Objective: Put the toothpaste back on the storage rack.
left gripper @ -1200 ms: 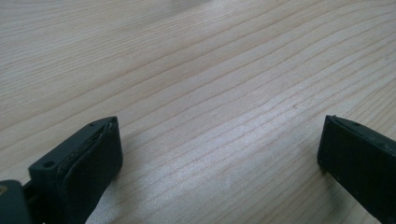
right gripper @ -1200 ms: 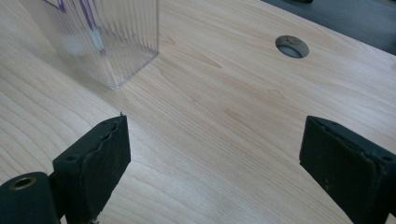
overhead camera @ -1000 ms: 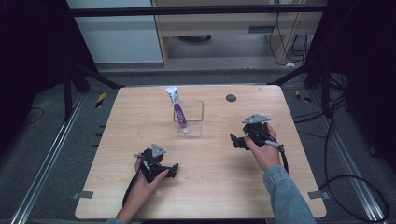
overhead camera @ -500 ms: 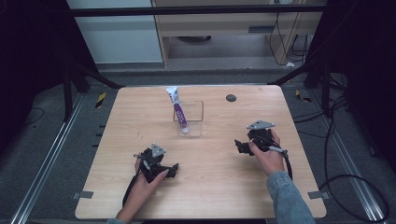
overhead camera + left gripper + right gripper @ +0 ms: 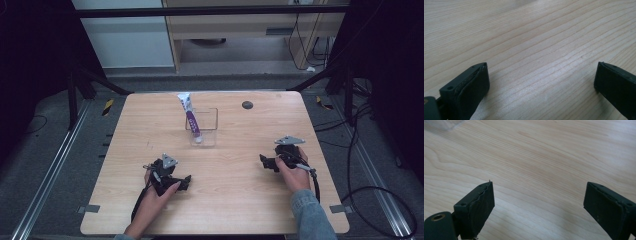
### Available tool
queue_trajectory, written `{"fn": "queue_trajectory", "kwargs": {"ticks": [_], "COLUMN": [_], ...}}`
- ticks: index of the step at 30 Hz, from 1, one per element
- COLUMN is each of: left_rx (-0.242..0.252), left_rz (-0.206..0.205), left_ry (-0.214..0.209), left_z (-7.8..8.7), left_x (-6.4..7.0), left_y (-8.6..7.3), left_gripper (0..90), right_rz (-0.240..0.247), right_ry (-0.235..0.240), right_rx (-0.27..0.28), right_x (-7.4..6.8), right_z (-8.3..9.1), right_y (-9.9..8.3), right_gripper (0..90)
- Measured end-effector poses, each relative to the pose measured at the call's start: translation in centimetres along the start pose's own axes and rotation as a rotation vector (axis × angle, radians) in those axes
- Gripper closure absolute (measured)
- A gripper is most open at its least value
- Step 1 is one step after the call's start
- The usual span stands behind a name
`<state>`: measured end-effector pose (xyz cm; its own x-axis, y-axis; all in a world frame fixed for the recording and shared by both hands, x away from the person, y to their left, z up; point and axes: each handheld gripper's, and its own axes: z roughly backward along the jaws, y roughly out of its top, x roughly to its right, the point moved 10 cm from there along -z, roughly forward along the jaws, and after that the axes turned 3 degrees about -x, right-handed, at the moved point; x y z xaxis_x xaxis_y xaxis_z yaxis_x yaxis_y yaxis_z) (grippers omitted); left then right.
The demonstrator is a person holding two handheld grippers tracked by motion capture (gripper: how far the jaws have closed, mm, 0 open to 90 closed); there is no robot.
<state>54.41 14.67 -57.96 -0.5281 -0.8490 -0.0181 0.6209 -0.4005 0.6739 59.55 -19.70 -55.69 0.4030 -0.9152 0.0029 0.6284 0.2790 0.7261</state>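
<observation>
Over the bare wooden table (image 5: pixel 235 170), left gripper (image 5: pixel 172 178) jaws wide apart, empty, right gripper (image 5: pixel 270 162) likewise

Plenty of bare table (image 5: pixel 235 200) across the lower middle of the high view, nothing between the left gripper (image 5: pixel 186 181) and right gripper (image 5: pixel 263 162). Only blockers sit upper centre: a clear box (image 5: pixel 203 127) with a tube (image 5: pixel 188 113) leaning out, plus a small dark disc (image 5: pixel 247 105) just right of it
</observation>
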Motion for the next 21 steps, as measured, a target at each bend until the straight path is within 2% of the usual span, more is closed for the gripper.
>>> {"fn": "queue_trajectory", "kwargs": {"ticks": [7, 13, 21], "left_rx": [0.000, 0.000, 0.000], "left_rz": [0.001, 0.001, 0.001], "left_ry": [0.000, 0.001, 0.001], "left_z": [0.0, 0.0, 0.0], "left_x": [0.0, 0.0, 0.0], "left_y": [0.0, 0.0, 0.0], "left_gripper": [0.0, 0.0, 0.0], "right_rz": [-0.061, -0.087, -0.087], "right_ry": [-0.039, -0.066, -0.093], "right_rx": [-0.006, -0.020, -0.035], "right_x": [2.0, 2.8, 3.1], "right_z": [-0.5, -1.1, -1.7], "right_y": [-1.1, -1.4, -1.4], "right_gripper": [9.9, 9.9, 7.5]}}
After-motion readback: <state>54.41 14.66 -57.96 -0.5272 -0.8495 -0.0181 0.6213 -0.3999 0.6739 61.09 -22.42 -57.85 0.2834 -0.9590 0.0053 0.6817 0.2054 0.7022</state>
